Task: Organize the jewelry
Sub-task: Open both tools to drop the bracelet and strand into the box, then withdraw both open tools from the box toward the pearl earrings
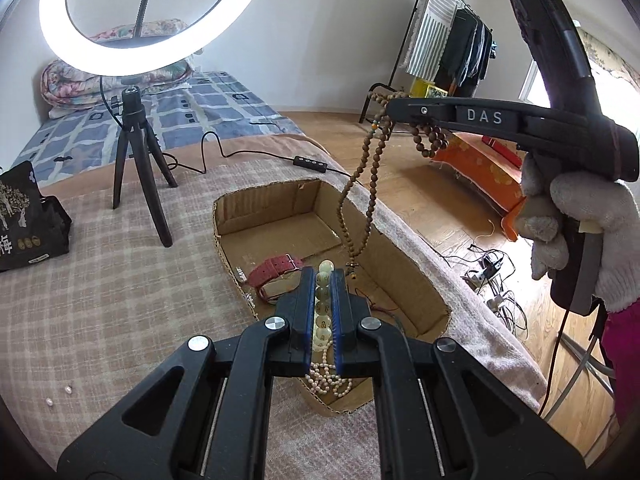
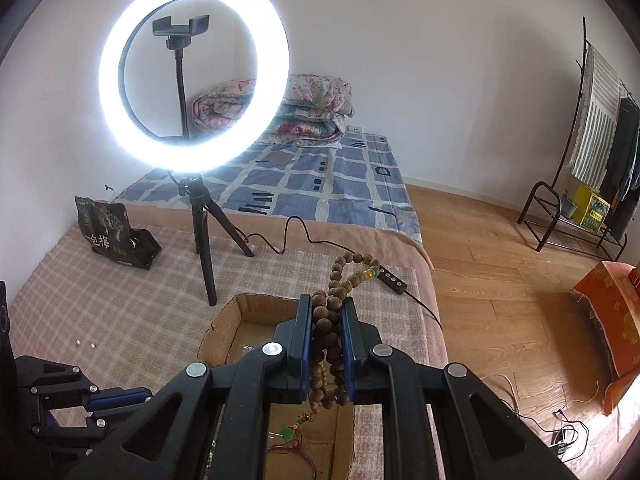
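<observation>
Your left tongs [image 1: 323, 280] pinch a strand of pale, greenish-white round beads [image 1: 322, 300] between their blue pads, directly above an open brown cardboard box [image 1: 400, 280] that sits on the checked beige blanket [image 1: 100, 300] covering the bed. The strand runs down the gap between the fingers. Below it, in the near end of the box, lies a heap of small white pearls [image 1: 328, 378]. A red strap with a metal buckle [image 1: 272, 270] rests on the box floor just left of the tongs.

Your right tongs [image 2: 327, 316], gripped in a white knitted glove [image 1: 568, 220], clamp a bunch of brown wooden prayer beads [image 2: 326, 328]. From the left camera, one long loop of those beads hangs from the tongs' tip down into the box. Two loose pearls [image 2: 84, 345] lie on the blanket, well apart from the box. A lit ring light on a black tripod [image 2: 200, 216] stands behind it, beside a black snack bag [image 2: 108, 226].
</observation>
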The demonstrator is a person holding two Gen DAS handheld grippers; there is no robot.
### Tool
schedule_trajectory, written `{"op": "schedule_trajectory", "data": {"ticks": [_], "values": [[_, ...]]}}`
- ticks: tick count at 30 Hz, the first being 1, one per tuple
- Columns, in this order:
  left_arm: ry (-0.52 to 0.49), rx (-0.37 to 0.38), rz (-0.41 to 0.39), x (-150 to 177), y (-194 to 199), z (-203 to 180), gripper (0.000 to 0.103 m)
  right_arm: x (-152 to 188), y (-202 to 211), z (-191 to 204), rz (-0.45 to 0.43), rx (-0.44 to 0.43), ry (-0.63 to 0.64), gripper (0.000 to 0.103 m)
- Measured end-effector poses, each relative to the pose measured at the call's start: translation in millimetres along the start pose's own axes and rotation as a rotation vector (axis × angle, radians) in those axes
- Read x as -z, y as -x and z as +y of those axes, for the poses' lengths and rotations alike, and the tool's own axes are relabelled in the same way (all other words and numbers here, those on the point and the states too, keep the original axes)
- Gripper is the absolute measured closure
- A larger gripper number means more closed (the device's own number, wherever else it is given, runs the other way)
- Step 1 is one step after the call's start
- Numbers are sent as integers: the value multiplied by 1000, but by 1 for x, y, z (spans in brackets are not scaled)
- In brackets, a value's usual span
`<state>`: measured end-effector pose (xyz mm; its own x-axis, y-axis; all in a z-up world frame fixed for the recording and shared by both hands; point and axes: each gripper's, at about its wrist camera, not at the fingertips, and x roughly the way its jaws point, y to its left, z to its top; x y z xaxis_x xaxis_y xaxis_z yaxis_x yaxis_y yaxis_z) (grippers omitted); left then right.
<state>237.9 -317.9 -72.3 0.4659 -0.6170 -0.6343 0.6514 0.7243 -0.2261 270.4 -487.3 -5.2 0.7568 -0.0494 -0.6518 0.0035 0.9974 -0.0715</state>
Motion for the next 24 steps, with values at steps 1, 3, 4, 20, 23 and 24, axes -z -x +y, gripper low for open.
{"op": "schedule_trajectory", "data": {"ticks": [1,3,4,20,23,24], "values": [[-7,-6,0,0,-2,-2,98,1,-4,-1,6,-6,-4,92],[-19,-15,-1,1,-5,-4,98,2,-11,-3,15,-17,-15,92],[-25,-18,-3,2,-6,-5,98,2,-14,-4,19,-24,-21,92],[-99,-32,19,6,-15,-22,88,17,-36,-12,68,-69,-97,68],[-108,-39,-17,8,-10,-24,53,21,-36,-9,71,-49,-94,36],[-114,-43,-26,9,-8,-24,53,22,-36,-9,65,-44,-96,30]]}}
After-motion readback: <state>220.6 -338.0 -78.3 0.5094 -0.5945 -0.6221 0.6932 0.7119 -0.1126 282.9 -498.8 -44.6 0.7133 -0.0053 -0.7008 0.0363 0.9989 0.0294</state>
